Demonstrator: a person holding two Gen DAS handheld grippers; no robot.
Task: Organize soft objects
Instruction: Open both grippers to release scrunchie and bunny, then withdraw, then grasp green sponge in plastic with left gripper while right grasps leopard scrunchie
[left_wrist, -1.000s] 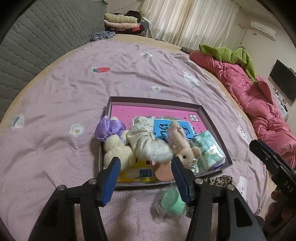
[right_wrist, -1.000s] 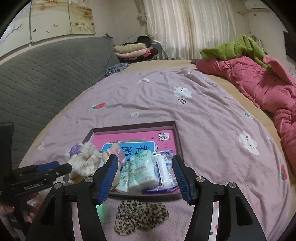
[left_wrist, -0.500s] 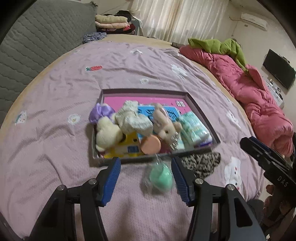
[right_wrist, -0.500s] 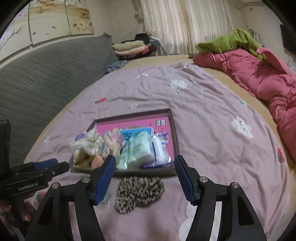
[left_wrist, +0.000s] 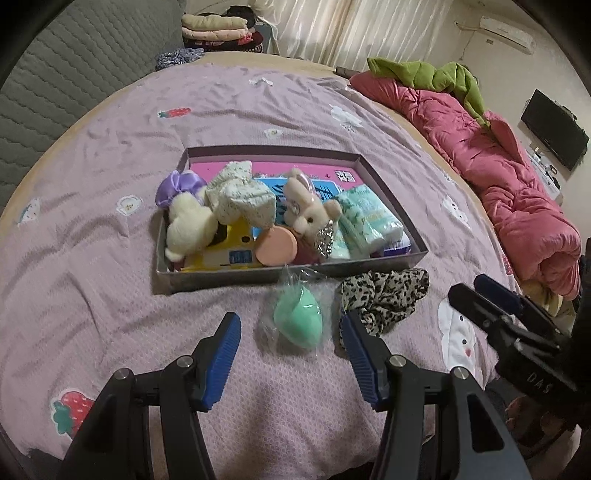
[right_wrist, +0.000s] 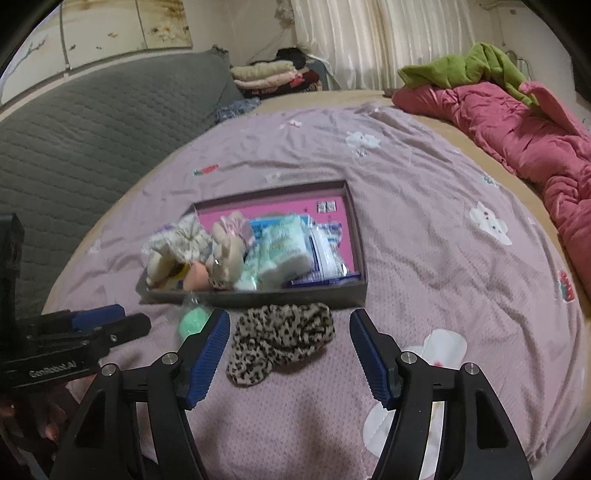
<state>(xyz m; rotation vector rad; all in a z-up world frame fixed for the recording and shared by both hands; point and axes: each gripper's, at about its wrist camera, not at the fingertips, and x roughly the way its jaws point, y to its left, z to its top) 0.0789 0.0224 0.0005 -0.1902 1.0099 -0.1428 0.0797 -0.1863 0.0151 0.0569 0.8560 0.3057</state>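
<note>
A shallow dark box (left_wrist: 280, 274) (right_wrist: 352, 210) on the purple bedspread holds plush toys (left_wrist: 314, 214), a floral scrunchie (left_wrist: 240, 192), a peach puff (left_wrist: 276, 246) and tissue packs (left_wrist: 365, 218). In front of the box lie a green sponge in a clear bag (left_wrist: 299, 319) (right_wrist: 194, 319) and a leopard-print scrunchie (left_wrist: 384, 295) (right_wrist: 282, 338). My left gripper (left_wrist: 290, 325) hovers open above the green sponge. My right gripper (right_wrist: 289, 325) is over the leopard scrunchie, its jaws opening and not touching it.
A pink quilt (left_wrist: 517, 184) with a green garment (left_wrist: 424, 72) lies along the right side of the bed. A grey padded headboard (right_wrist: 92, 122) stands at the left. Folded clothes (left_wrist: 218, 29) are stacked at the far end. A screen (left_wrist: 554, 133) hangs on the right wall.
Both grippers have drawn back from the box toward the bed's near edge. The green sponge and the leopard scrunchie now lie between their fingers. The right jaws have widened.
</note>
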